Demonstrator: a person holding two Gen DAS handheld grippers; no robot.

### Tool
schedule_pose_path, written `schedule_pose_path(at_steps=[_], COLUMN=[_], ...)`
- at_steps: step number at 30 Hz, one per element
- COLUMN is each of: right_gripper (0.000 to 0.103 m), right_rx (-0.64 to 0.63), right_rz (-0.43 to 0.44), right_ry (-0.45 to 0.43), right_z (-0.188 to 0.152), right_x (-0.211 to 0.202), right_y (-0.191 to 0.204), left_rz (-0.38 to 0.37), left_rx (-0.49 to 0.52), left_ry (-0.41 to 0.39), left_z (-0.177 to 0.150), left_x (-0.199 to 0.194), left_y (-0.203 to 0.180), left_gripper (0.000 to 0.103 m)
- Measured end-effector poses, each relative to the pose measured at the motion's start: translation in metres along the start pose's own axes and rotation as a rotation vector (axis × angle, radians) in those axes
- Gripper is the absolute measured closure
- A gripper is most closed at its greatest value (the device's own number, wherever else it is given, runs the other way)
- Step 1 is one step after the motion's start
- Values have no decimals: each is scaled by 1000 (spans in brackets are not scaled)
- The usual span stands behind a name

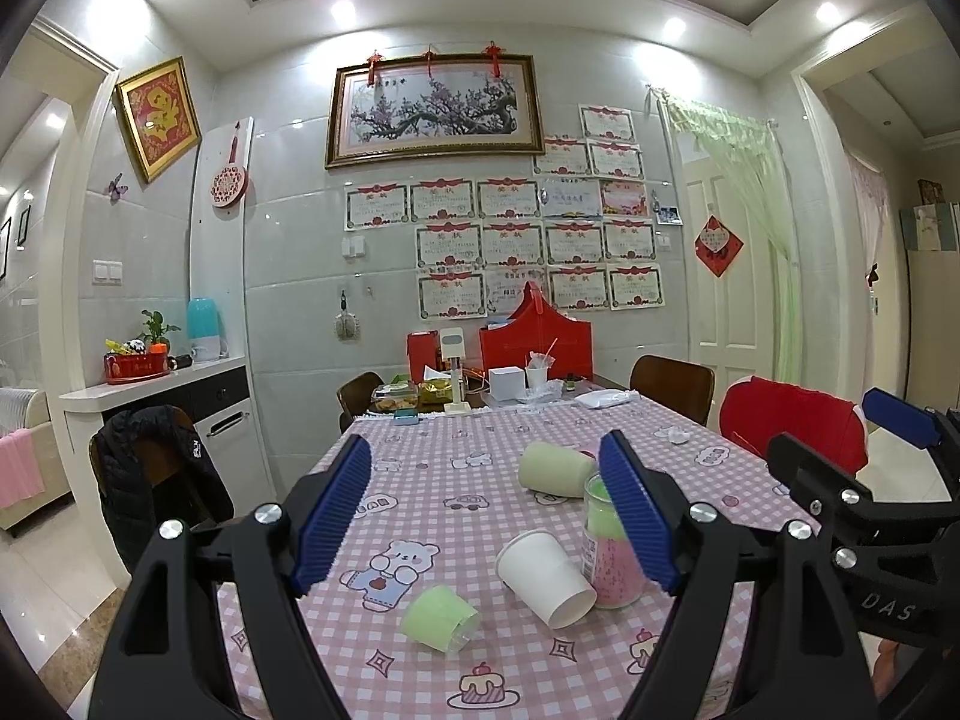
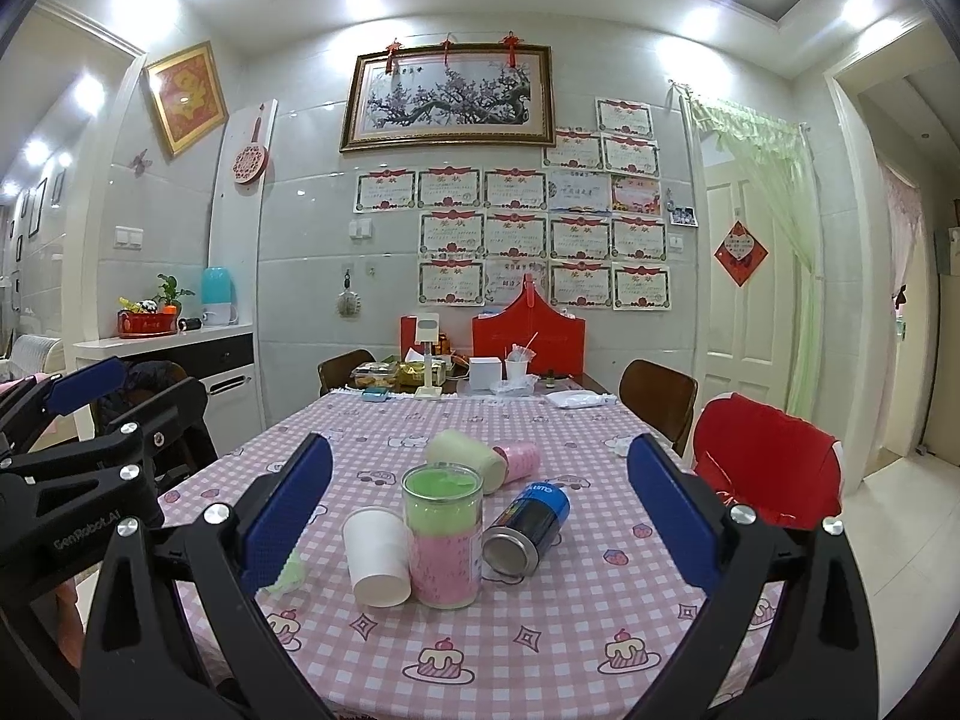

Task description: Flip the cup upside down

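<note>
A white paper cup (image 1: 545,577) (image 2: 376,554) lies on its side on the pink checked tablecloth (image 1: 480,648) (image 2: 540,630), mouth toward me, touching a clear upright jar (image 1: 609,546) (image 2: 444,534) with green and pink filling. A light green cup (image 1: 440,618) lies on its side near the front; only its edge (image 2: 287,576) shows in the right wrist view. A pale green cup (image 1: 555,468) (image 2: 467,456) lies further back. My left gripper (image 1: 489,516) and right gripper (image 2: 480,516) are both open and empty, above the table's near edge.
A blue can (image 2: 528,528) lies on its side right of the jar. A pink cup (image 2: 521,461) lies behind it. Boxes and clutter (image 1: 504,381) fill the table's far end. A chair with a red cover (image 2: 771,468) stands at the right, a chair with a black jacket (image 1: 159,480) at the left.
</note>
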State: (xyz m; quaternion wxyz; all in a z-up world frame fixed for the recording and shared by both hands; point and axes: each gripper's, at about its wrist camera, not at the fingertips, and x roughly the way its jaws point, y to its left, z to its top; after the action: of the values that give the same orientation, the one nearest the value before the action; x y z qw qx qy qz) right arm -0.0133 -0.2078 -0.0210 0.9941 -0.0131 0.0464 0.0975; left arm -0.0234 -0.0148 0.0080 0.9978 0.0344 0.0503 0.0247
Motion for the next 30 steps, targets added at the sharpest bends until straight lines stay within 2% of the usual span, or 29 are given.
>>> schedule_pose_path(at_steps=[30], right_gripper=[8], right_rx=[3], right_rz=[9], right_ry=[19], right_z=[-5], right_x=[2], right_y=[7], left_rz=[-2], left_rx=[5], left_ry=[5], left_z=[-1], left_x=[1], left_y=[2], left_gripper=[25])
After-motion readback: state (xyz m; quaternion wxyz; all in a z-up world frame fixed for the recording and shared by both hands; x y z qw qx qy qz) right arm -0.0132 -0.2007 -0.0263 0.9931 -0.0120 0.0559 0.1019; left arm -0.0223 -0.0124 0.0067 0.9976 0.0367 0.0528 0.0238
